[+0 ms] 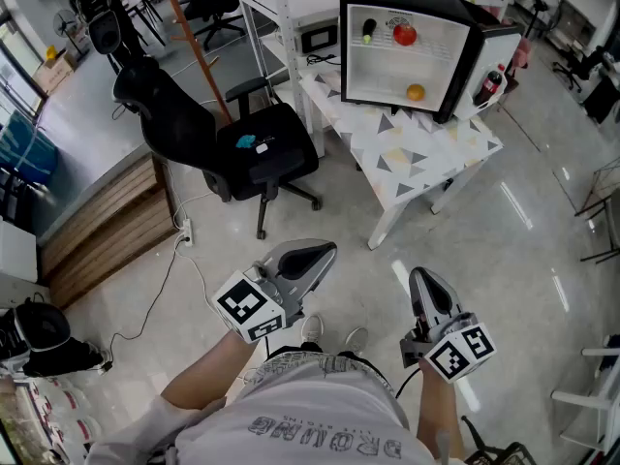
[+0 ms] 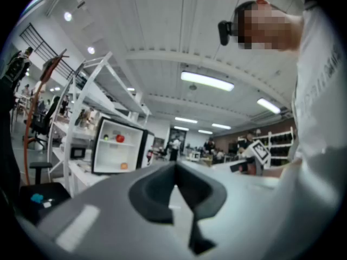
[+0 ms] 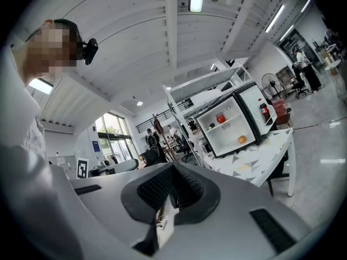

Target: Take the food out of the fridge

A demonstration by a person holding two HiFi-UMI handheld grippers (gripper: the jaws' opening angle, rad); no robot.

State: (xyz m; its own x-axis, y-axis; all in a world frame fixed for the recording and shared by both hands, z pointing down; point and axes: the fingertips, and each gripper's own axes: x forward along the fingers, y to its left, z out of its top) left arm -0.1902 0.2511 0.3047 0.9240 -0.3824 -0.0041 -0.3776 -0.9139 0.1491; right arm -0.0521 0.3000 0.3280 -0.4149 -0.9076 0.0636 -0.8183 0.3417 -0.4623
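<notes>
A small black fridge [image 1: 463, 19] stands open on a white table [image 1: 426, 153] across the floor from me. On its upper shelf lie a dark green item [image 1: 368, 32] and a red round fruit [image 1: 405, 35]. An orange fruit [image 1: 416, 92] sits on the fridge's bottom. A cola bottle [image 1: 489, 85] stands in the door. My left gripper [image 1: 327, 250] and right gripper [image 1: 423, 274] are held level near my body, far from the fridge. Both are shut with nothing in them. The fridge [image 2: 116, 150] also shows in the left gripper view beyond the jaws [image 2: 175, 166], and the fridge [image 3: 227, 126] in the right gripper view.
A black office chair [image 1: 262, 148] stands left of the table, between me and a white shelf rack [image 1: 281, 8]. A cable and a power strip [image 1: 186, 231] lie on the floor at the left. Wooden steps [image 1: 107, 221] run along the left. Shiny floor separates me from the table.
</notes>
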